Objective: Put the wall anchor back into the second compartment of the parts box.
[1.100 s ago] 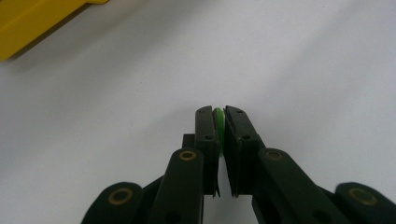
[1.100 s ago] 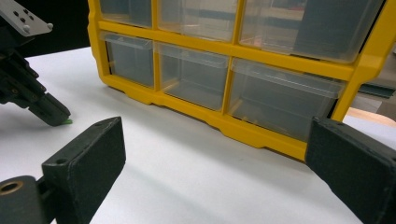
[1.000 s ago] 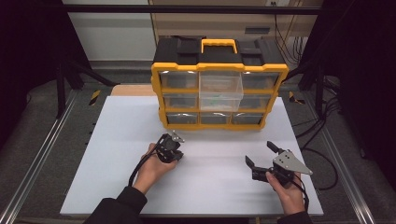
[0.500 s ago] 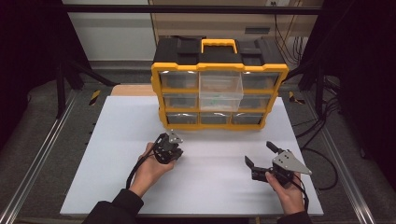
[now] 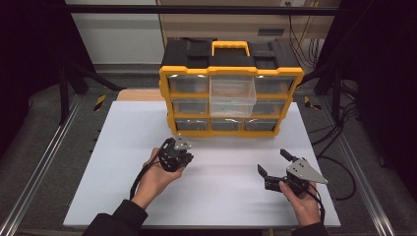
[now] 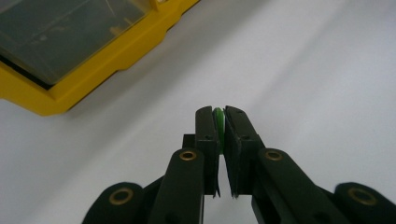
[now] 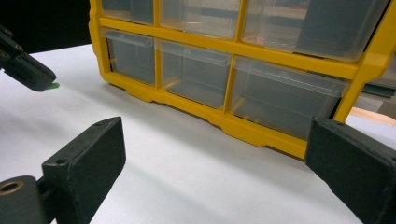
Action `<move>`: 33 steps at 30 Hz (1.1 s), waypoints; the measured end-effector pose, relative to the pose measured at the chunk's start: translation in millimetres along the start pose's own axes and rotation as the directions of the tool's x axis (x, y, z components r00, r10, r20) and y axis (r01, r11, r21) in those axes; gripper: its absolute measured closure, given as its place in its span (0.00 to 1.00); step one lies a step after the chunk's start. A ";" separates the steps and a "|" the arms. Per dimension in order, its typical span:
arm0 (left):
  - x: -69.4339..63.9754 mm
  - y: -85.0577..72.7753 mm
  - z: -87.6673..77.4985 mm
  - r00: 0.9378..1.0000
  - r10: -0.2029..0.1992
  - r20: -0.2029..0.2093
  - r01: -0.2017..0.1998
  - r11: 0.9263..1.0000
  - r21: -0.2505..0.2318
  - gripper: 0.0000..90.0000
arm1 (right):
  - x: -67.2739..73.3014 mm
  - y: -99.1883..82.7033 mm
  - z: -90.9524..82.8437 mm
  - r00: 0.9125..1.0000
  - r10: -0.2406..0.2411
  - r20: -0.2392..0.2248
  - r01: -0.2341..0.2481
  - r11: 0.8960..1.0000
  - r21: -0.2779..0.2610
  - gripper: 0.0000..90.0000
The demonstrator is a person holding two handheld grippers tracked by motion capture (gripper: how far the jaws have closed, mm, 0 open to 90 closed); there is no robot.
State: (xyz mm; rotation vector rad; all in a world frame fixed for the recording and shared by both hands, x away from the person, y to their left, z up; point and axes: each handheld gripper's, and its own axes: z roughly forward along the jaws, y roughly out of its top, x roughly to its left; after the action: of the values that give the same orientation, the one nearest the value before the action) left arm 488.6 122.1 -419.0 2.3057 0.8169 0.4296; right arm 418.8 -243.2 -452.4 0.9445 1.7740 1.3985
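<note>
The left gripper (image 6: 219, 128) pinches a thin green chip (image 6: 218, 122) by its faces; it looks light, stiff and slippery. The right gripper (image 5: 275, 164) fingers stand spread, empty.

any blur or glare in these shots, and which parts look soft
High view: sharp, dark surround, bright white table. Left gripper view: closed jaws pinch a small green piece, yellow drawer organizer behind is soft. Right gripper view: open black jaws blurred, clear plastic drawers show pale reflections.

organizer (image 5: 231, 73): 1; drawers: 9; grippers: 2; green piece (image 6: 218, 116): 1
</note>
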 end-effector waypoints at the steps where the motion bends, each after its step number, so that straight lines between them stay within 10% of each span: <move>1: -0.7 1.2 -1.3 1.000 0.003 0.000 -0.003 1.000 -0.005 0.93 | 0.0 0.1 -0.2 1.000 0.001 0.000 -0.001 1.000 -0.001 0.06; 33: -12.9 40.8 -46.7 0.999 0.045 0.003 -0.044 0.989 -0.138 0.93 | -0.1 0.3 -0.2 1.000 0.005 0.000 -0.005 1.000 -0.007 0.06</move>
State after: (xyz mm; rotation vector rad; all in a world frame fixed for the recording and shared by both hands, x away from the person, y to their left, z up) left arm 474.1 111.1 -358.3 2.1994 0.7112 0.4835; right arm 418.6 -243.3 -452.0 0.9458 1.7671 1.4062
